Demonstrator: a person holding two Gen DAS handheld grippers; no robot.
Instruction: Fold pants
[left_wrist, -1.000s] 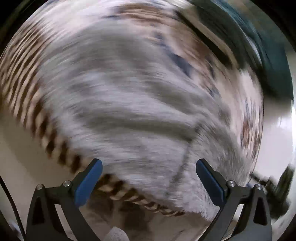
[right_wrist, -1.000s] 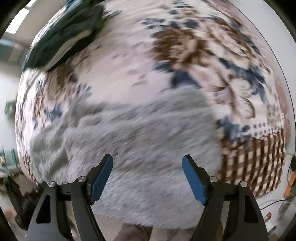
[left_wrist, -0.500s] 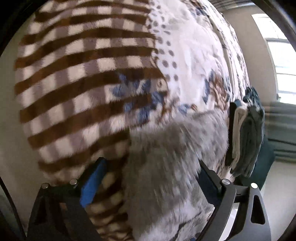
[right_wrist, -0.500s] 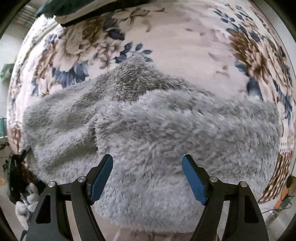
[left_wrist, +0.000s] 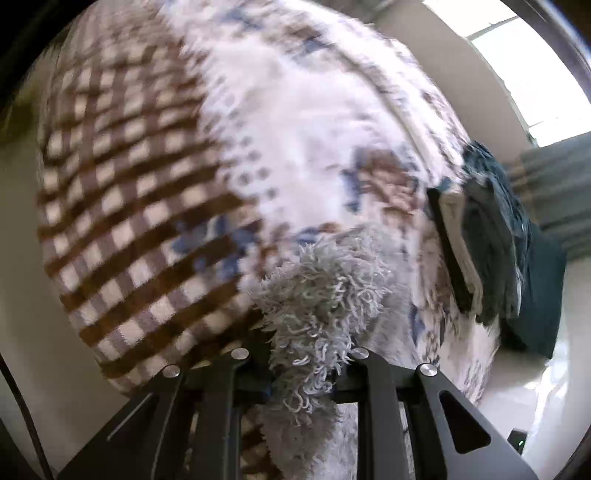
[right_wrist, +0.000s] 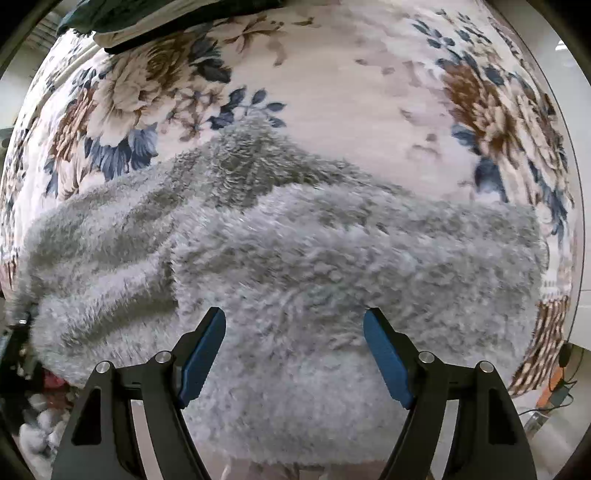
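The pants are grey and fluffy. In the right wrist view the pants (right_wrist: 295, 266) lie spread across the flowered blanket, one layer lapped over another. My right gripper (right_wrist: 295, 350) is open just above the near part of the pants, blue pads apart and empty. In the left wrist view my left gripper (left_wrist: 306, 354) is shut on a bunched edge of the pants (left_wrist: 321, 295), which sticks up between the fingers; the pads are hidden by the pile.
The bed is covered by a blanket with a flower print (right_wrist: 332, 74) and a brown checked border (left_wrist: 129, 221). A stack of folded dark green and white textiles (left_wrist: 484, 251) lies at the far edge, and shows at the top of the right wrist view (right_wrist: 166, 18).
My left gripper has closed on the edge of the pants; it was open before. The right gripper has stayed open and shifted only slightly over the pants.
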